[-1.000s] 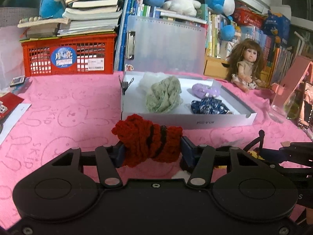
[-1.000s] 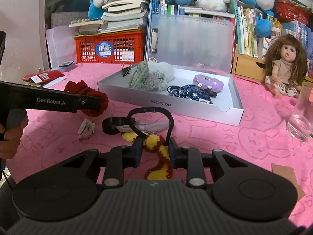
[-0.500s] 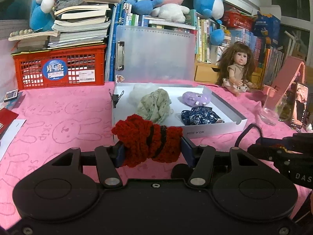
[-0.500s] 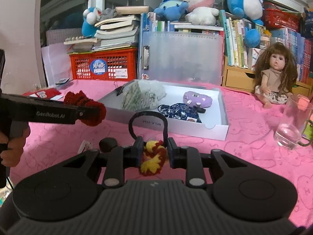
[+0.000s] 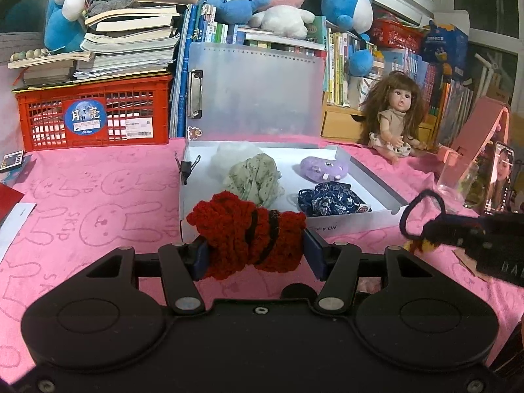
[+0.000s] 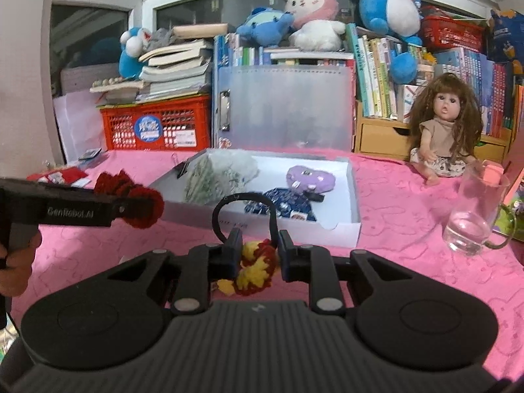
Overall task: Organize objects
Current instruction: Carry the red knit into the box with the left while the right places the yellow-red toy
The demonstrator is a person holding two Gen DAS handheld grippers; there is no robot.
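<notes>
My left tool (image 5: 252,251) pinches a red knit scrunchie (image 5: 247,231) between its pads, held above the pink worktop (image 5: 98,203) just short of the white box (image 5: 366,177). My right tool (image 6: 257,255) is pressed onto a yellow-and-red knit piece (image 6: 253,267), whose black loop (image 6: 244,213) arches up in front of the box. Inside the box lie a green floral cloth (image 5: 255,178), a white puff (image 5: 234,155), a purple plush (image 5: 324,167) and a navy scrunchie (image 5: 330,201). The box's near wall stands between my tools and those things; its print reads roughly "NO.A", the rest blurred. Its frosted lid (image 5: 255,91) stands upright behind. A binder clip (image 5: 187,167) grips the left wall. Left of the box sits a red crate (image 5: 95,111) with a blue round sticker and books stacked on top. A doll (image 5: 393,118) sits to the right, near a glass (image 6: 475,216). The left tool's side reads "GenRobot.AI".
</notes>
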